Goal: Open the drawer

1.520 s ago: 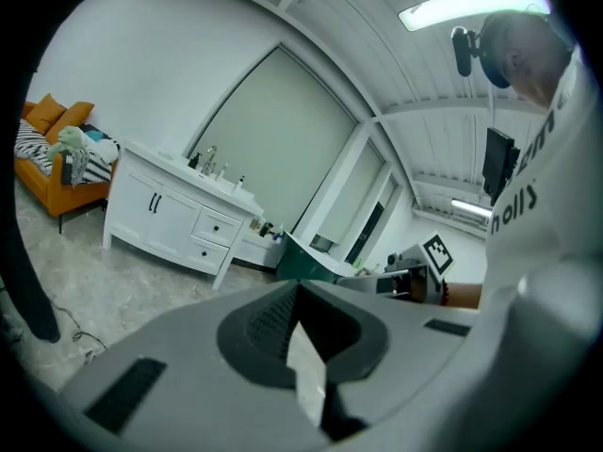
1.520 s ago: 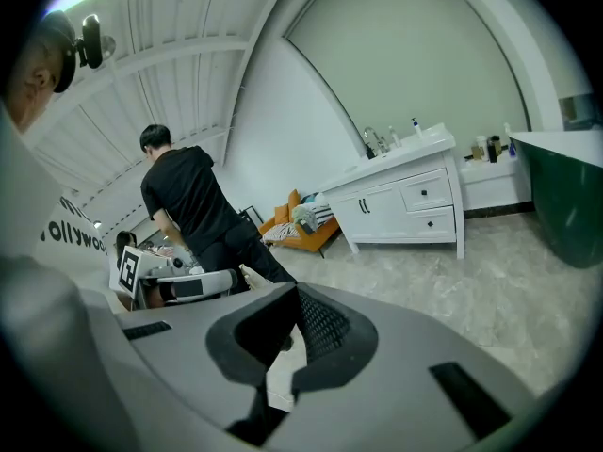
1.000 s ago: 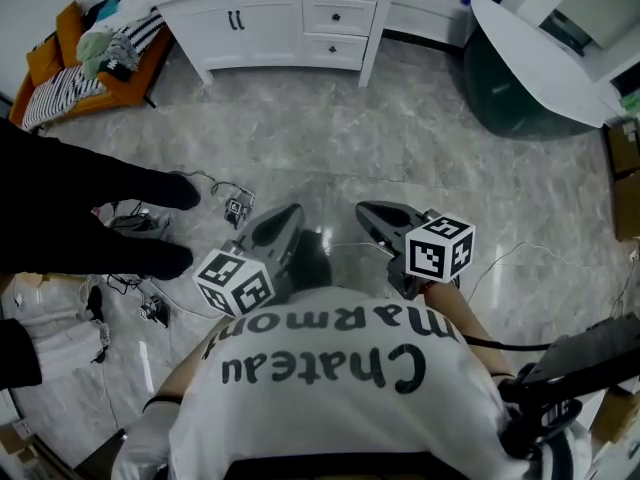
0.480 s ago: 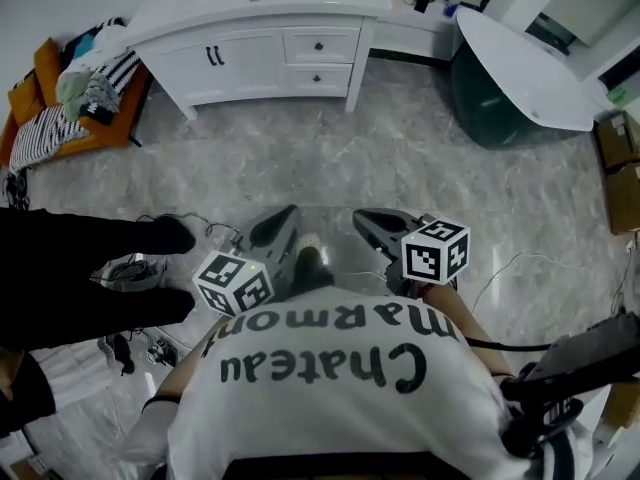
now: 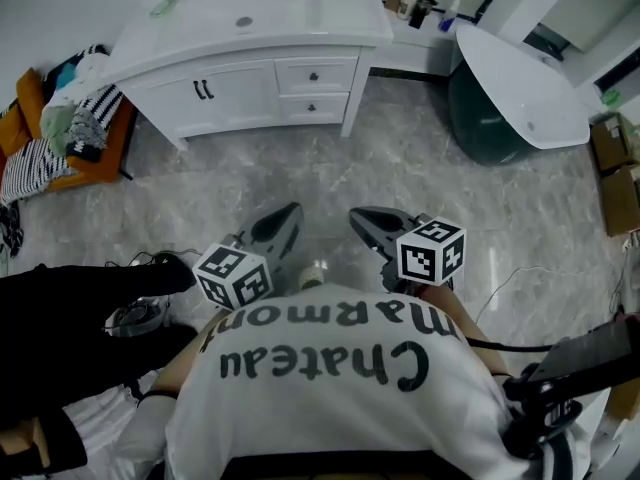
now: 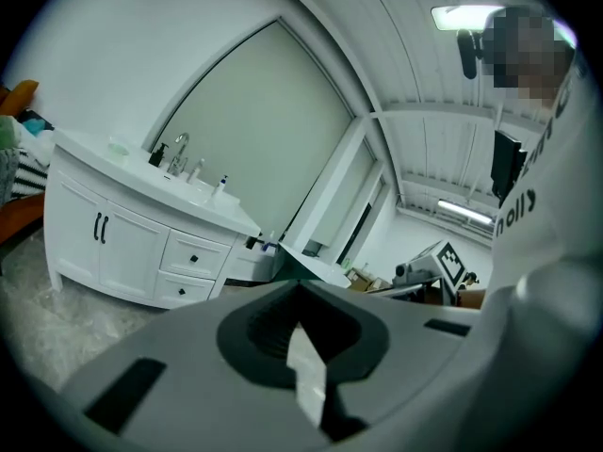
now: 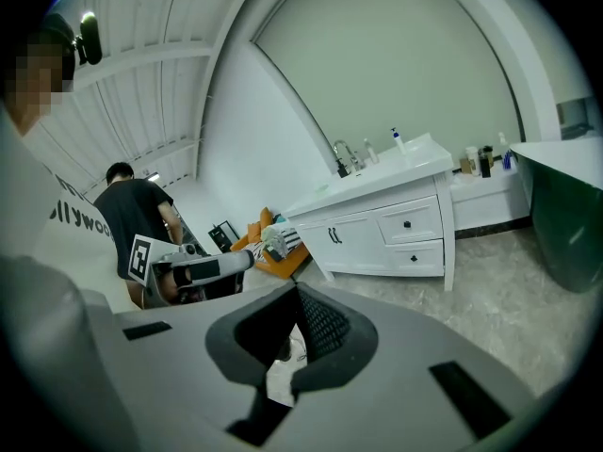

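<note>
The white vanity cabinet stands across the floor ahead, well beyond both grippers. Its two small drawers sit one above the other at its right end, the upper drawer and the lower drawer, each closed and with a dark knob. My left gripper and right gripper are held side by side in front of the person's chest, pointing at the cabinet. Both are shut and hold nothing.
A dark green tub with a white top stands to the cabinet's right. An orange seat piled with clothes is at its left. A person in black stands close on the left, over cables. Cardboard boxes line the right edge.
Both grippers have travelled forward with the person toward the cabinet, which now sits lower and larger in the head view. The person in black has slid toward the lower left.
</note>
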A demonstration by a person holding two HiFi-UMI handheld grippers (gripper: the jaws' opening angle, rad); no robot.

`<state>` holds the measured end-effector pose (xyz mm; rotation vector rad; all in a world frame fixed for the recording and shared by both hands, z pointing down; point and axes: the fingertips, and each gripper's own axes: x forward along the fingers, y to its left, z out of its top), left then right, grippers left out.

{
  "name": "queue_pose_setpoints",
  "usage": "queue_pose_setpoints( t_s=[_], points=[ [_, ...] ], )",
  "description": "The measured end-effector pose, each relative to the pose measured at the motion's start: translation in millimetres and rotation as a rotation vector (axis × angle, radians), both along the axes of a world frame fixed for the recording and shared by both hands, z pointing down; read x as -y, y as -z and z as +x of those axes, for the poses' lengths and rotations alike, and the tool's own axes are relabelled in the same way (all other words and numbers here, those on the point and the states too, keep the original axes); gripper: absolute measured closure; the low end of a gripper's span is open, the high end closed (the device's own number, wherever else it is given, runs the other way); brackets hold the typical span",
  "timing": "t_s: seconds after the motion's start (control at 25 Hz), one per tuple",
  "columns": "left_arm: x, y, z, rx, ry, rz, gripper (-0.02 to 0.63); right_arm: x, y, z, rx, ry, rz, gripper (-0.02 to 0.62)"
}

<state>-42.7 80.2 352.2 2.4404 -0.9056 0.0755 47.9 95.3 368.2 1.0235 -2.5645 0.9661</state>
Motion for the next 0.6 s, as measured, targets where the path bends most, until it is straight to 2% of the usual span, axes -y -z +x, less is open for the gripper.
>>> queue_pose_setpoints(
  t_s=[0.28,0.6],
  points=[
    [53.2,3.3,-11.0,-0.008,-0.006,0.000,0.606,43.9,-2.4,-15.9,0.008,0.000,-0.014,0.591],
    [78.7,-0.6,-24.4,-0.004,-0.003,-0.016,0.606,66.0,-5.8,-30.6,-0.003,0.018,-0.031,0.591]
  ],
)
